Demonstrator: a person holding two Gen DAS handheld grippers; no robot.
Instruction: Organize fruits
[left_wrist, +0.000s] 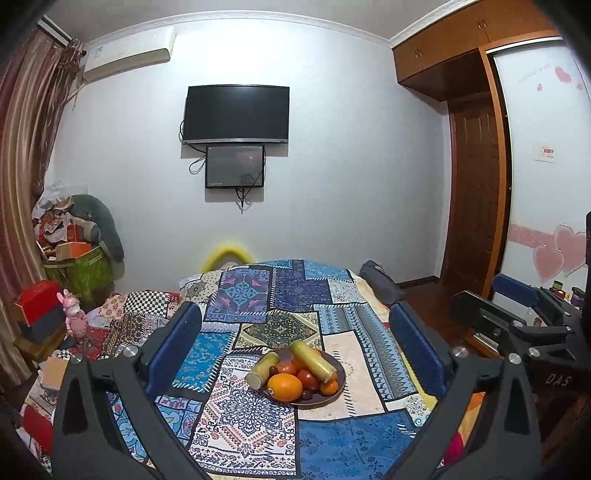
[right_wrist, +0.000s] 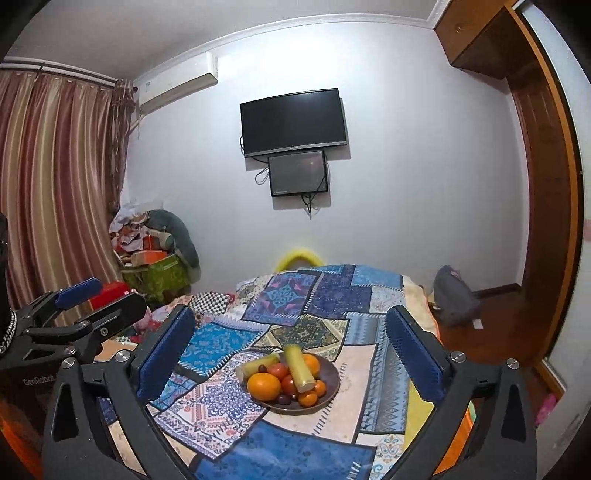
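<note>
1. In your left wrist view, the left tongs (left_wrist: 295, 343) are spread wide and hold nothing; the blue pads frame the scene on both sides.
2. Between them, a dark brown plate (left_wrist: 334, 360) rests on the patchwork cloth (left_wrist: 258, 424) that covers the tabletop.
3. The plate holds the fruits: a large orange (left_wrist: 284, 387) at the near edge, a red tomato (left_wrist: 308, 379) just beside it, a small orange (left_wrist: 328, 386) at the right, and a dark small fruit (left_wrist: 307, 396) at the front rim.
4. Two yellow-green cylinders lie tilted across the plate: the longer cylinder (left_wrist: 313, 361) on top of the fruit, the shorter cylinder (left_wrist: 263, 367) poking over the left rim.
5. At the right edge of this view, your right tongs (left_wrist: 517, 295) are in sight, apart from the plate, their blue pads spread.
6. In your right wrist view, the right tongs (right_wrist: 290, 350) are also spread wide and pinch nothing.
7. The same plate (right_wrist: 330, 373) sits between the pads, with the large orange (right_wrist: 263, 386) at the left front, tomatoes (right_wrist: 277, 370) in the middle, small oranges (right_wrist: 307, 398) at the front, and the longer cylinder (right_wrist: 298, 367) lying over them.
8. The left tongs (right_wrist: 99, 299) show at the left edge, well apart from the plate.
</note>
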